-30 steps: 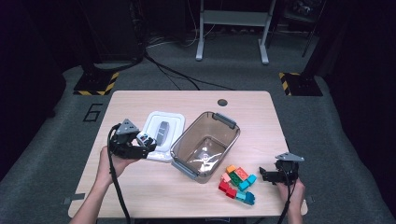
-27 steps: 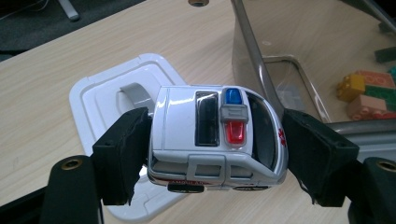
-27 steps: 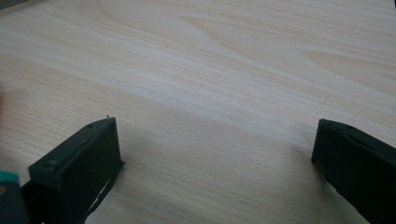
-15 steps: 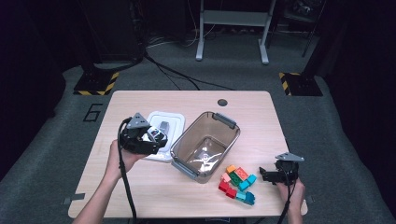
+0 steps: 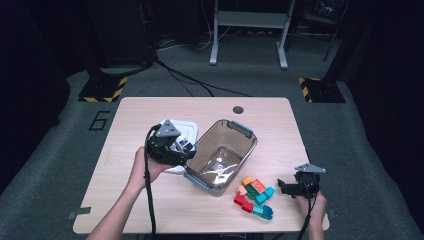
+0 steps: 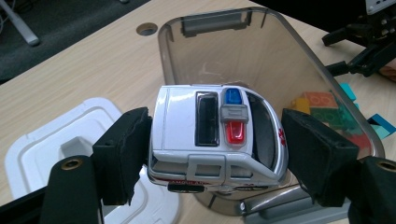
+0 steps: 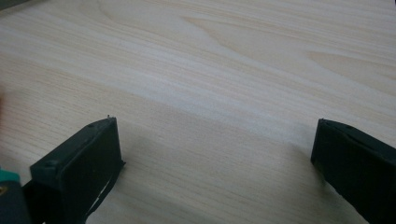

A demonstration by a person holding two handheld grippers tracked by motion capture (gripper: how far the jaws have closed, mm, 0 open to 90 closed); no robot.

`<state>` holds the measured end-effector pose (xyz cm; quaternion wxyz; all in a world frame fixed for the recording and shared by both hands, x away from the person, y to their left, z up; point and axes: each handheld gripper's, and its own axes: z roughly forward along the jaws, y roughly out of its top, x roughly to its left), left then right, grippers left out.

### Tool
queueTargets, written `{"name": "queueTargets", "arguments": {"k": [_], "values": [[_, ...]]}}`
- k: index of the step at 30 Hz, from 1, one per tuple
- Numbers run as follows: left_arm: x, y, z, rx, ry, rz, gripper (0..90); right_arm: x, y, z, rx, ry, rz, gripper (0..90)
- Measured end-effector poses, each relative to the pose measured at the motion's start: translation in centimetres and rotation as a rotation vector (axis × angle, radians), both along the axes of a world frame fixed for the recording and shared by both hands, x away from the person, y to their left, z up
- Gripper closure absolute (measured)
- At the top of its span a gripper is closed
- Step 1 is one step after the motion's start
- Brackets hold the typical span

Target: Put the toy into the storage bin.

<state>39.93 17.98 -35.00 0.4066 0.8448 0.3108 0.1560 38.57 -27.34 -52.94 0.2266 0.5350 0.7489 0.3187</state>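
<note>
Left gripper (image 5: 184,146) moved toward bin (image 5: 235,135); wooden table (image 5: 150,107).

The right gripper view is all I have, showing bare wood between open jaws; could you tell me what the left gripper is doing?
Observer: The left gripper holds a white toy ambulance between its jaws.
Operator: Where is it?
Observer: At the near rim of a clear brown bin, beside a white lid.
Operator: And what is near my gripper?
Observer: The right gripper sits just right of a pile of coloured blocks.
</note>
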Motion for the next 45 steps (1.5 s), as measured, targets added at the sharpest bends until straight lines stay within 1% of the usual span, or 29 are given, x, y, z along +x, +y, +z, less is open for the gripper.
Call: {"name": "queueTargets", "arguments": {"k": [1, 2, 8, 10, 12, 15, 21, 27, 30, 36, 42, 45], "values": [[0.0, -0.2, -0.1, 0.004, 0.004, -0.007, 26.2, 0.0, 0.0, 0.0, -0.001, 0.005, 0.002, 0.9], [0.0, -0.5, -0.2, -0.003, 0.004, -0.012, 26.2, 0.0, 0.0, 0.0, 0.0, -0.001, -0.001, 0.9], [0.0, -2.0, -0.8, 0.01, 0.02, -0.048, 26.2, 0.0, 0.0, 0.0, 0.002, 0.0, -0.001, 0.9], [0.0, -2.4, -1.0, 0.004, 0.025, -0.057, 26.1, 0.0, 0.0, 0.0, 0.002, 0.0, 0.0, 1.0], [-0.1, -2.8, -1.3, -0.005, 0.04, -0.067, 26.1, 0.0, 0.0, 0.0, 0.001, -0.001, 0.0, 0.9], [-0.1, -3.5, -1.8, -0.006, 0.054, -0.084, 26.2, 0.0, 0.0, 0.0, 0.0, 0.0, 0.0, 1.0], [-0.4, -5.1, -2.9, 0.016, 0.087, -0.117, 26.1, 0.0, 0.0, 0.0, 0.0, 0.0, -0.001, 1.0], [-0.9, -6.3, -3.7, 0.012, 0.108, -0.129, 26.1, 0.0, 0.0, 0.0, 0.0, 0.0, 0.0, 1.0], [-1.1, -6.8, -4.0, 0.017, 0.12, -0.141, 26.0, 0.0, 0.0, 0.0, 0.0, 0.0, 0.0, 1.0], [-1.4, -7.4, -4.5, 0.027, 0.136, -0.147, 26.0, 0.0, 0.0, 0.0, 0.001, -0.003, 0.0, 1.0], [-1.7, -7.6, -4.9, 0.028, 0.151, -0.149, 25.9, 0.0, 0.0, 0.0, 0.003, -0.003, 0.0, 0.9], [-1.7, -7.6, -4.9, 0.031, 0.151, -0.148, 25.9, 0.0, 0.0, 0.0, 0.003, -0.003, -0.002, 0.9]]}}
